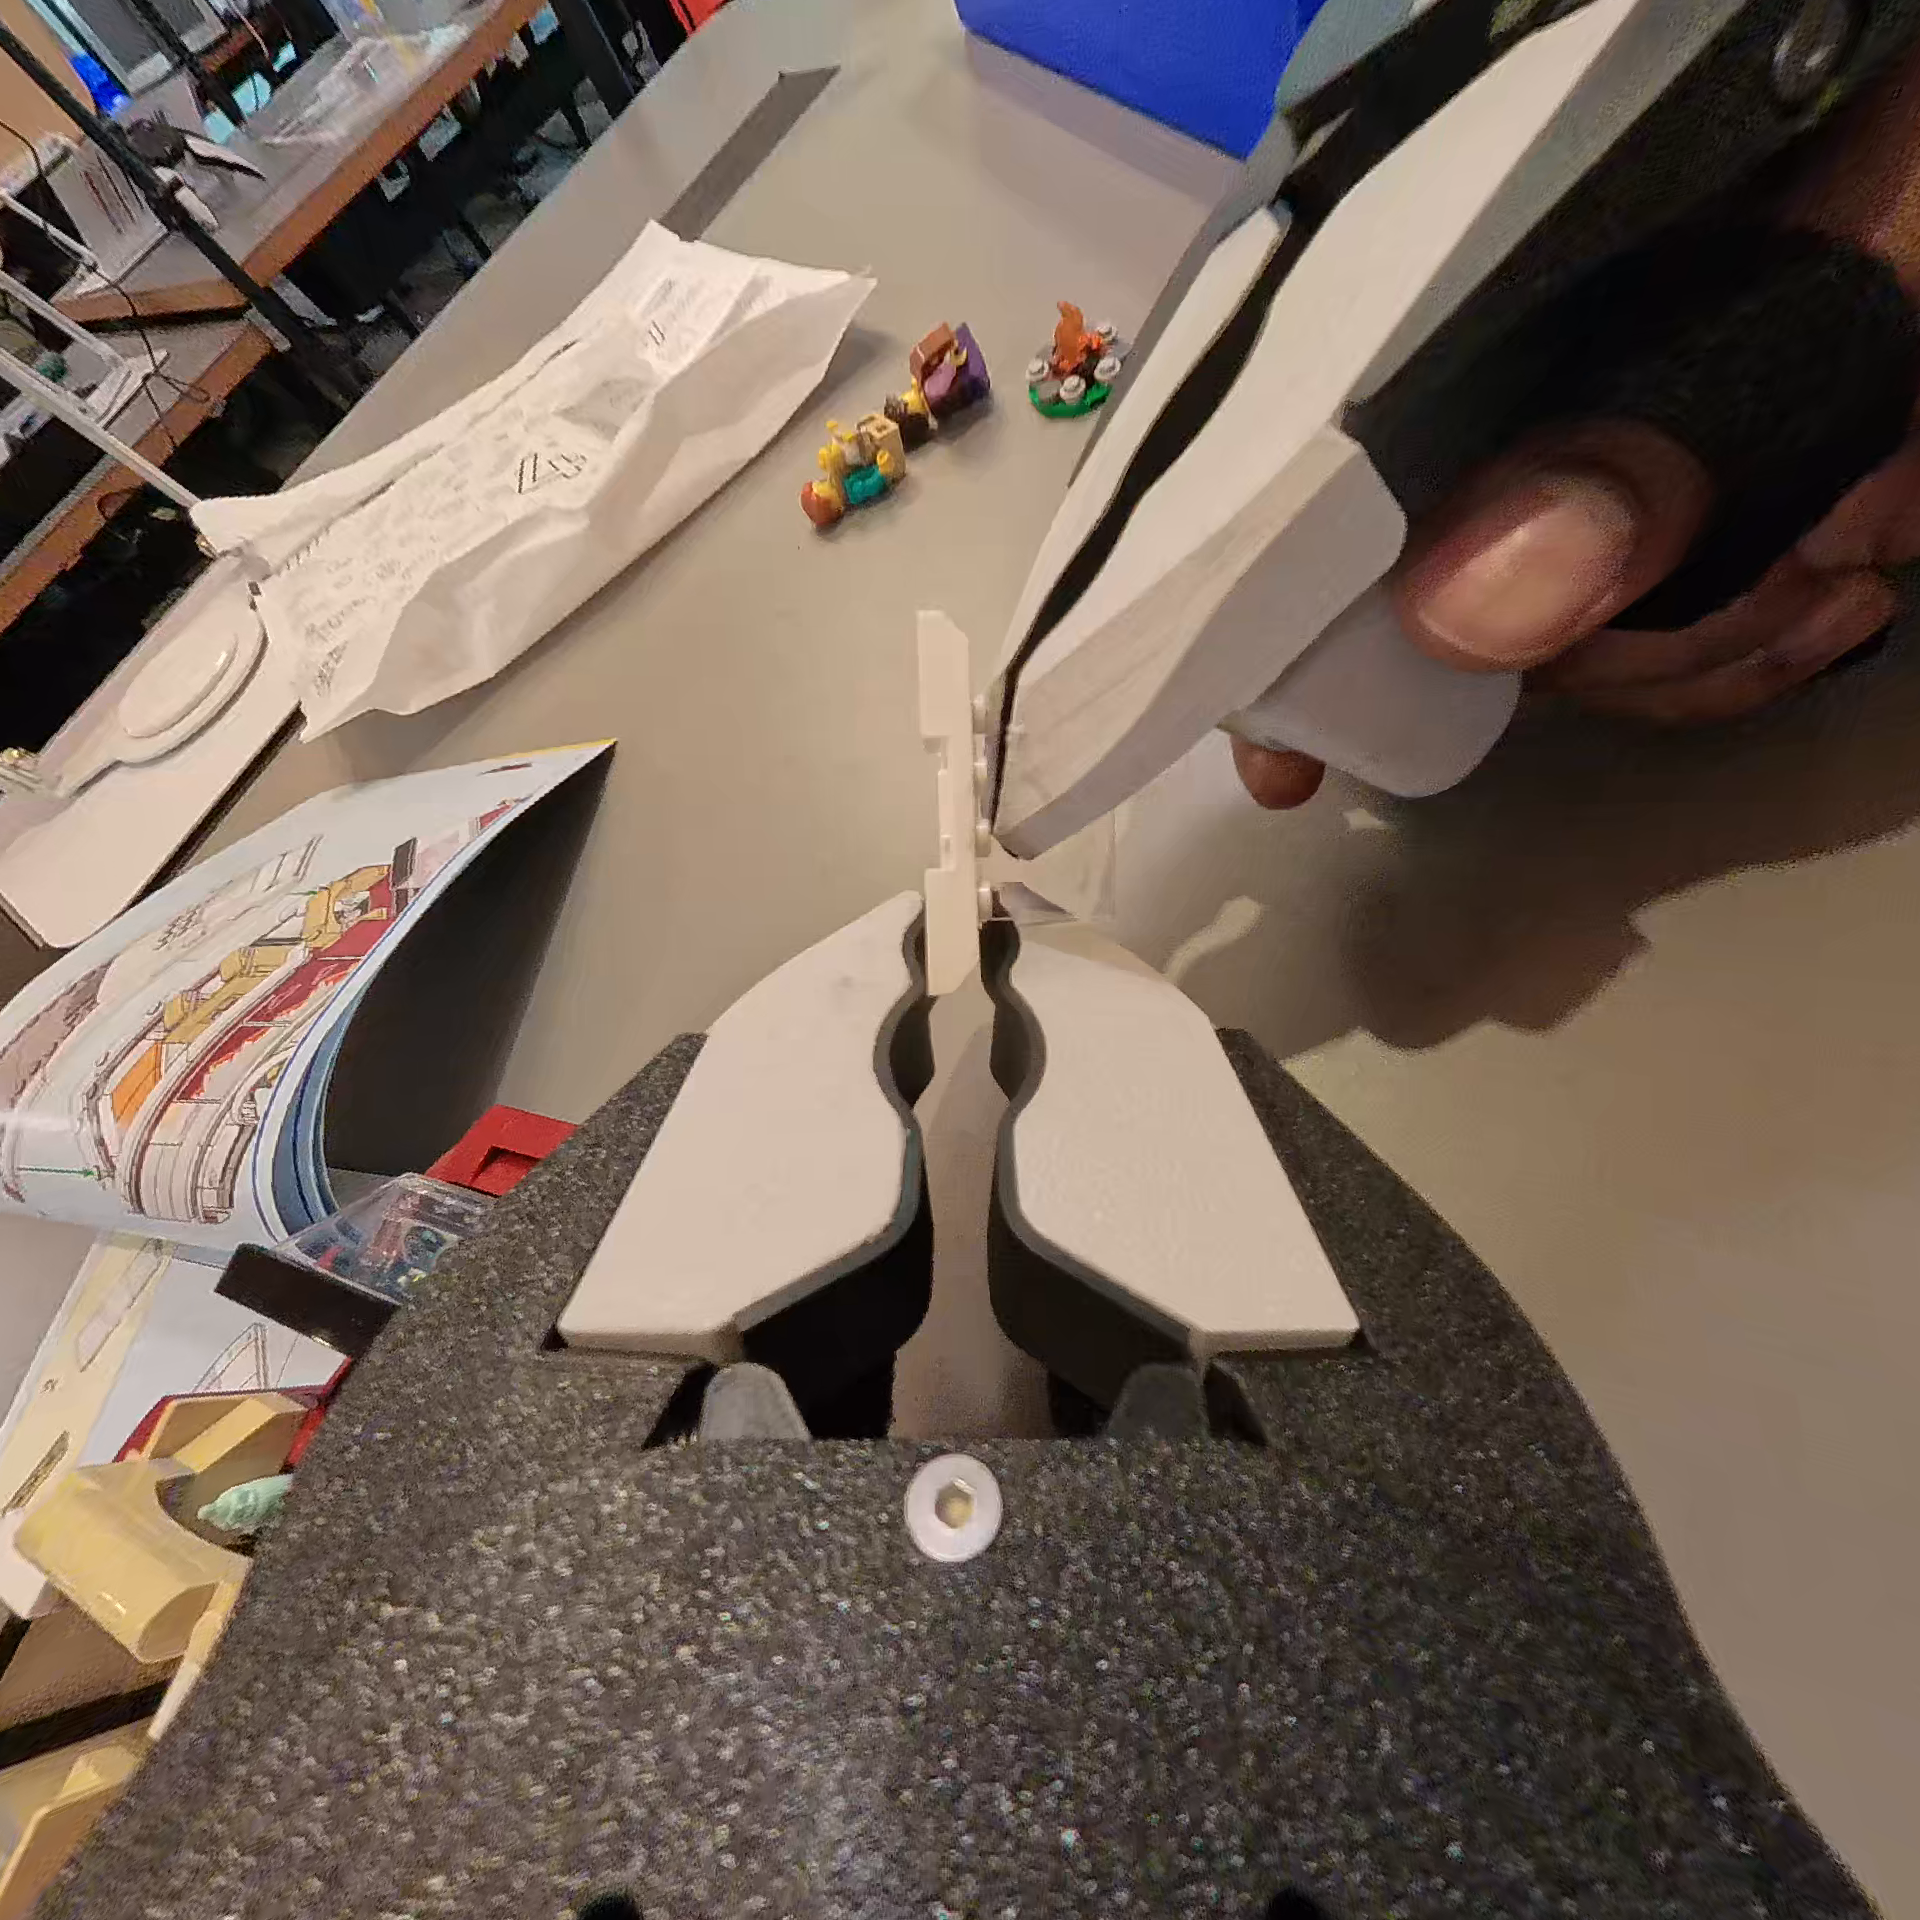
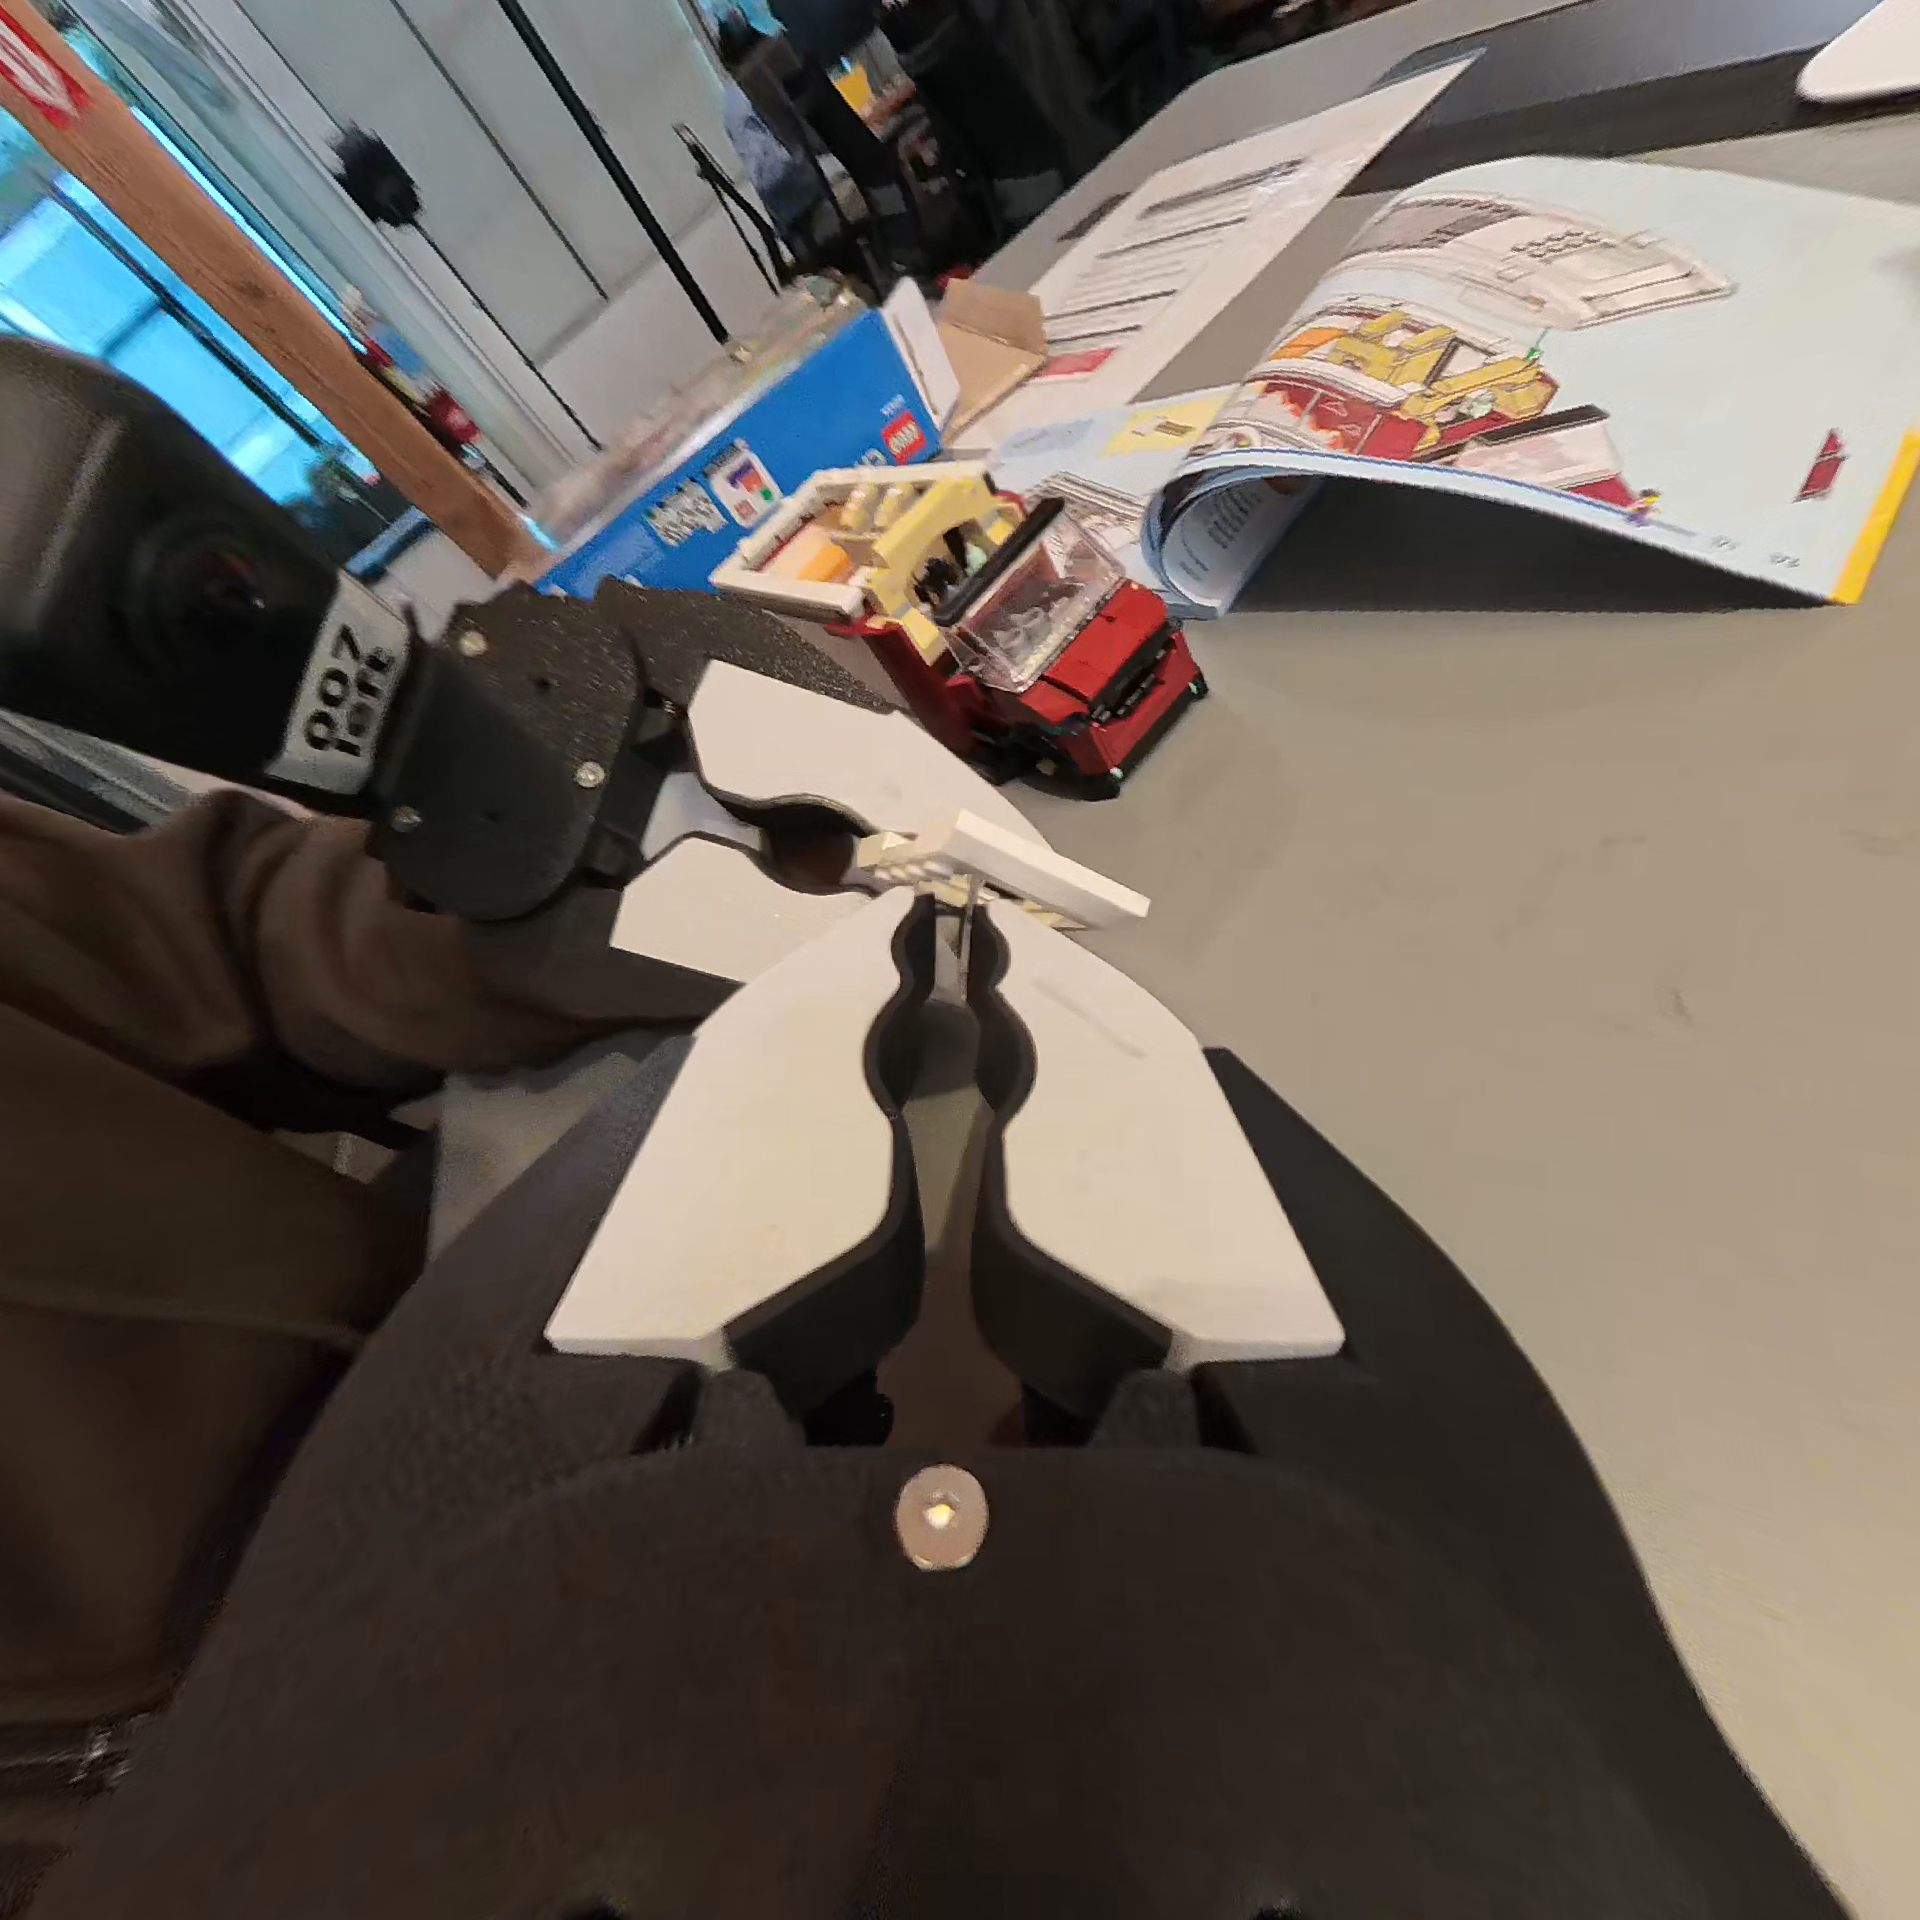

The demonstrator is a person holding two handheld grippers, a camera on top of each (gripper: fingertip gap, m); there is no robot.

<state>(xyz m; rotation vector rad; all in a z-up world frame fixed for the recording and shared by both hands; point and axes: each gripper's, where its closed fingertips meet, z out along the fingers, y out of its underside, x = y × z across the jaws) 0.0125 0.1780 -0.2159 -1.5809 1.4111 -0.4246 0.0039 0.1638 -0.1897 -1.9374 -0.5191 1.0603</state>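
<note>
Going left to right in the left wrist view: at about 8 o'clock an open instruction booklet (image 1: 260, 997) arches up off the grey table (image 1: 727, 675), and under it at 7 o'clock there's a pile I can't really sort out, some tan and red brick bits plus a clear bag of small parts (image 1: 405, 1236), all cut off by the edge and by the gripper body. At 10 o'clock lies a crumpled white paper bag (image 1: 520, 468); whether anything's in it, can't tell. Around 12 o'clock sit three little brick figures (image 1: 956, 416).

Dead centre, the left gripper (image 1: 956, 966) has its jaws clamped on the bottom end of a white brick plate (image 1: 951, 790), which stands upright straight out of the tips, studs facing right. The right gripper (image 1: 1003, 821) comes in from 2 o'clock, its tip right against the studded side, with a hand (image 1: 1558, 540) squeezing it.

In the right wrist view a blue box (image 2: 748, 468) sits at 11 o'clock, contents not visible, then a red brick vehicle (image 2: 1029, 644) with a clear windshield. The right gripper's jaws are nearly together on a thin clear piece (image 2: 966, 935) that touches the underside of the plate; it's really hard to make out.
</note>
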